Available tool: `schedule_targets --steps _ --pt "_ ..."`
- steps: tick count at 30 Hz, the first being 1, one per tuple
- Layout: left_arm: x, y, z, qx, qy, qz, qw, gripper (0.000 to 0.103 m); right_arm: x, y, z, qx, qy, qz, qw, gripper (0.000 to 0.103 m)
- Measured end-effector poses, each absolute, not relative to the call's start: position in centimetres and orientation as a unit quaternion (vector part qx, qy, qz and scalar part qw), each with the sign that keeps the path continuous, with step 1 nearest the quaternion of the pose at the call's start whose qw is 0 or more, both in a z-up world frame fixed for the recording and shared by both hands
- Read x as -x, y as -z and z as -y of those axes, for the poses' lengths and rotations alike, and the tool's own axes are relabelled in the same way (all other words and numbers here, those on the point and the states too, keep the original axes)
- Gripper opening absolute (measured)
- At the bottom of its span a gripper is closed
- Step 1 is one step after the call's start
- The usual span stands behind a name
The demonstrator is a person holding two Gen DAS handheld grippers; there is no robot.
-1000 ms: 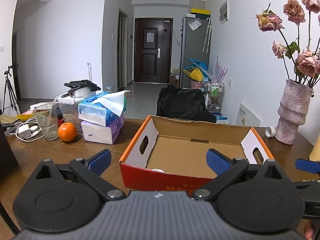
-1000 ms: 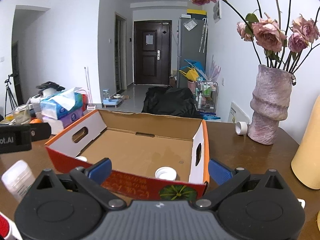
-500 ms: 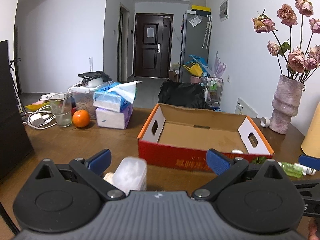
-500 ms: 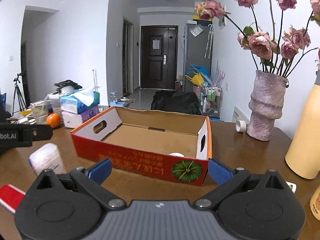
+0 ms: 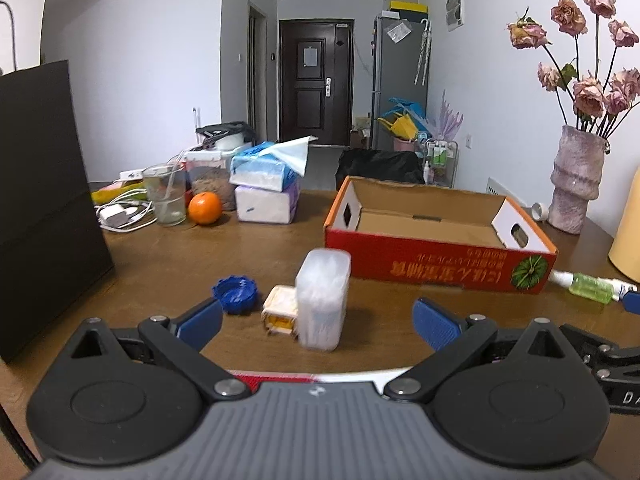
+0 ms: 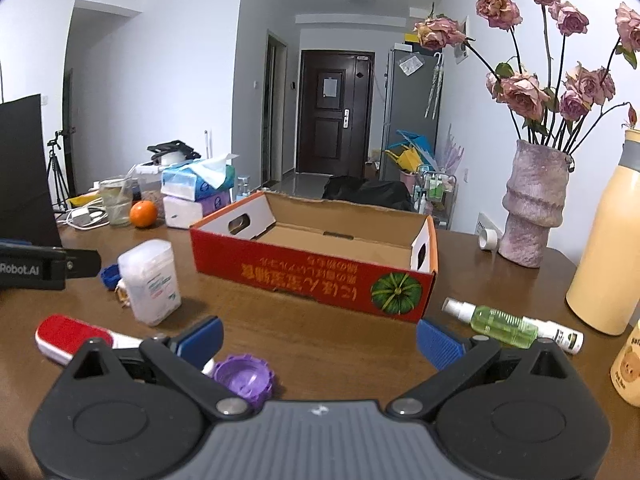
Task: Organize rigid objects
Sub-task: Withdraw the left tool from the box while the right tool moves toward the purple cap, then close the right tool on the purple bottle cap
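The clear plastic container stands upright on the wooden table, long axis vertical, directly ahead of the left gripper and nearly on its centreline, slightly toward the left finger. It rests just short of the red cardboard box, which lies beyond it and to the right. Touching or just beside the container on its left is a small cream-and-orange item; which of the two, the left wrist view does not settle. A blue cap lies further left, close to the left finger.

The left gripper is spread wide with nothing between its fingers. The right gripper is likewise spread and empty. Judged from both views, the left gripper is the nearer to the container; from the right gripper the container sits well off to the left. Nearer the right gripper are a purple cap, at its left finger, and a green spray bottle lying on its side ahead and to the right, long axis running left to right.

Limits of observation: the container is motion-blurred in the left wrist view and its label cannot be read. A red-and-white item is partly hidden behind the right gripper's left finger. The box floor is largely screened by the near wall, so its contents cannot be confirmed.
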State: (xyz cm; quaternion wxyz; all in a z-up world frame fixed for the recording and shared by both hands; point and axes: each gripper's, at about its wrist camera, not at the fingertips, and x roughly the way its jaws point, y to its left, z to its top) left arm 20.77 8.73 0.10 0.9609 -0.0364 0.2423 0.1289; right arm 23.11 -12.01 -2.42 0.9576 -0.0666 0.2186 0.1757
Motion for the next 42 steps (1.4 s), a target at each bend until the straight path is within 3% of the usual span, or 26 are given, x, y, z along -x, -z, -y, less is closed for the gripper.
schedule_targets --steps 18,35,39,41,42 --pt "-16.8 3.6 -11.8 0.043 -0.14 -0.269 0.952 0.103 -20.9 5.0 11.3 0.068 -0.177 -0.258 0.947 0.103" --pt "-17.5 4.8 -13.6 0.05 -0.152 -0.286 0.945 0.103 -25.9 9.4 6.2 0.122 -0.195 -0.296 0.927 0.101" --pt "-17.9 5.2 -14.1 0.061 -0.16 -0.29 0.941 0.103 -27.2 9.8 5.6 0.119 -0.208 -0.293 0.926 0.088" --pt "-18.1 5.3 -14.3 0.062 -0.161 -0.292 0.941 0.103 -27.5 10.1 5.7 0.113 -0.219 -0.307 0.919 0.071" --pt "-18.2 5.5 -14.3 0.062 -0.161 -0.294 0.94 0.103 -27.5 10.1 5.9 0.104 -0.231 -0.308 0.917 0.053"
